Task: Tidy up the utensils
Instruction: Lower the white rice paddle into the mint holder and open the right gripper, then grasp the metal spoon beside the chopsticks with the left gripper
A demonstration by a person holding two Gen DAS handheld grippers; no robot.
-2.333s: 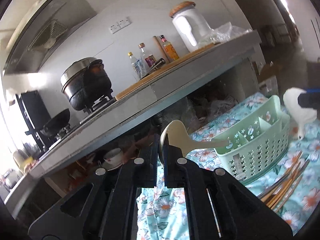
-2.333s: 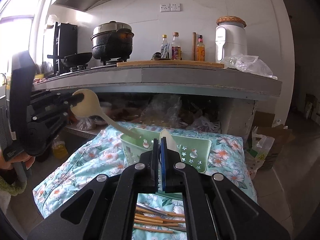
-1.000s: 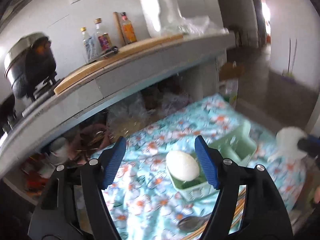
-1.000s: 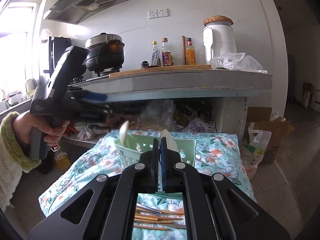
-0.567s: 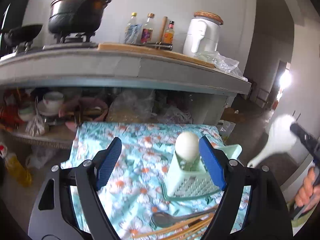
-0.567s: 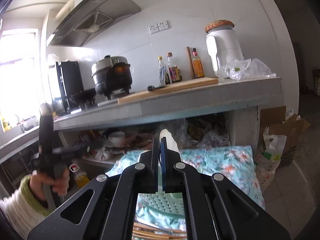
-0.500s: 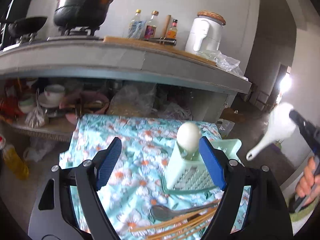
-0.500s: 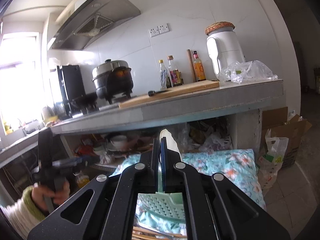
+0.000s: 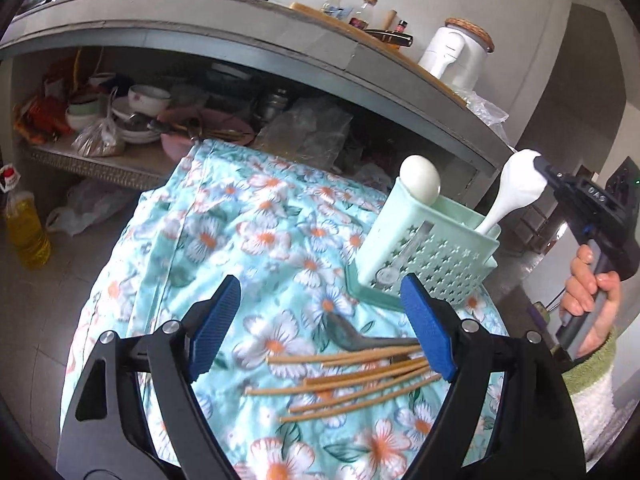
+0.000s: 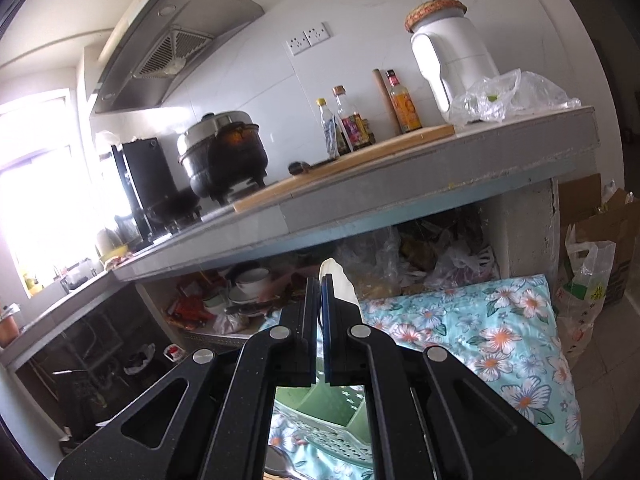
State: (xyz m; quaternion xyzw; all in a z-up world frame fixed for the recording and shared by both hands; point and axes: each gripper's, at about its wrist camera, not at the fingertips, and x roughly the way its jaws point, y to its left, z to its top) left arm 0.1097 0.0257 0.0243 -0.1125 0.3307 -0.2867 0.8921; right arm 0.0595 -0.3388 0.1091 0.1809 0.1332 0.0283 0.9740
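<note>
Left gripper (image 9: 318,322), fingers wide and just opened, above light, stiff chopsticks (image 9: 352,380): grip the bundle mid-length; right gripper (image 9: 538,168) clamps white spoon (image 9: 516,190).

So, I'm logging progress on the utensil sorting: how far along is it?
Done: one white spoon stands in the green caddy. In hand: the right gripper is shut on a second white spoon, handle dipping into the caddy. Left: the chopsticks and a metal spoon lie on the floral cloth, under the open left gripper.
</note>
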